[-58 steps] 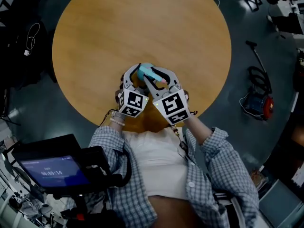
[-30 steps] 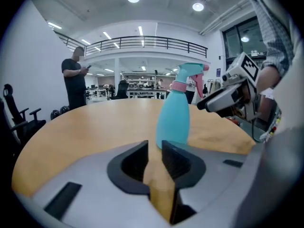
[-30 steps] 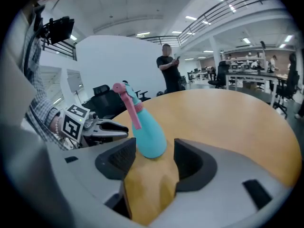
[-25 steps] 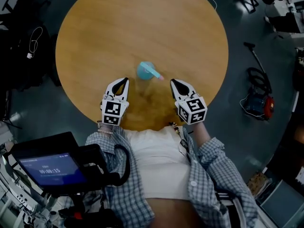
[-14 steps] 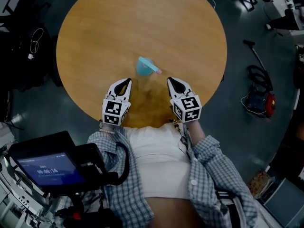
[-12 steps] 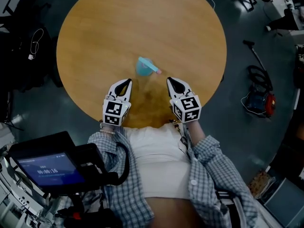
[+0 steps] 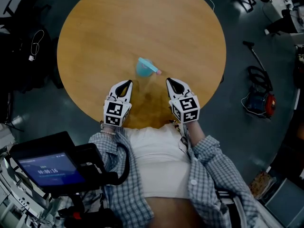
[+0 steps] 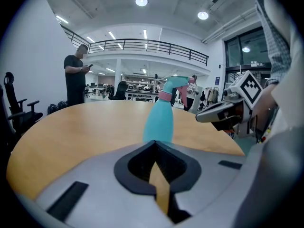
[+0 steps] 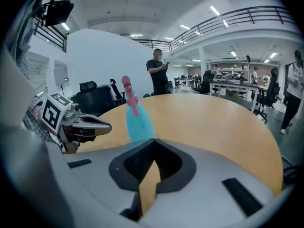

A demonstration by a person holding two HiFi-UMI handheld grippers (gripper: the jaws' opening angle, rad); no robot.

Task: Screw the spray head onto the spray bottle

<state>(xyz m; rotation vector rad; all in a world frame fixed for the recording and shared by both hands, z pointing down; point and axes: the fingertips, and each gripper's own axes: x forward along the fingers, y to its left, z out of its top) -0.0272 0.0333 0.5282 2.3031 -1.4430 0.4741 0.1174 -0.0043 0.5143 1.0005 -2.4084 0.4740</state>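
A teal spray bottle (image 7: pixel 143 68) stands upright on the round wooden table (image 7: pixel 118 27), with its spray head (image 7: pixel 151 66) and pink trigger on top. The bottle (image 8: pixel 159 120) rises just beyond my left jaws, and the same bottle (image 9: pixel 137 120) shows ahead in the right gripper view. My left gripper (image 7: pixel 125 84) hovers near the table's front edge, left of the bottle, shut and empty. My right gripper (image 7: pixel 172 82) mirrors it to the right, shut with nothing held. Neither touches the bottle.
A dark monitor (image 7: pixel 50 167) sits at my lower left. Cables and a red and blue machine (image 7: pixel 259 101) lie on the floor to the right. A person (image 8: pixel 76 80) stands beyond the table's far side. Office chairs (image 9: pixel 97 99) stand around.
Both grippers let go of the bottle and pulled back toward me, apart to either side. The bottle stays standing on the table. In the last half second nothing moved.
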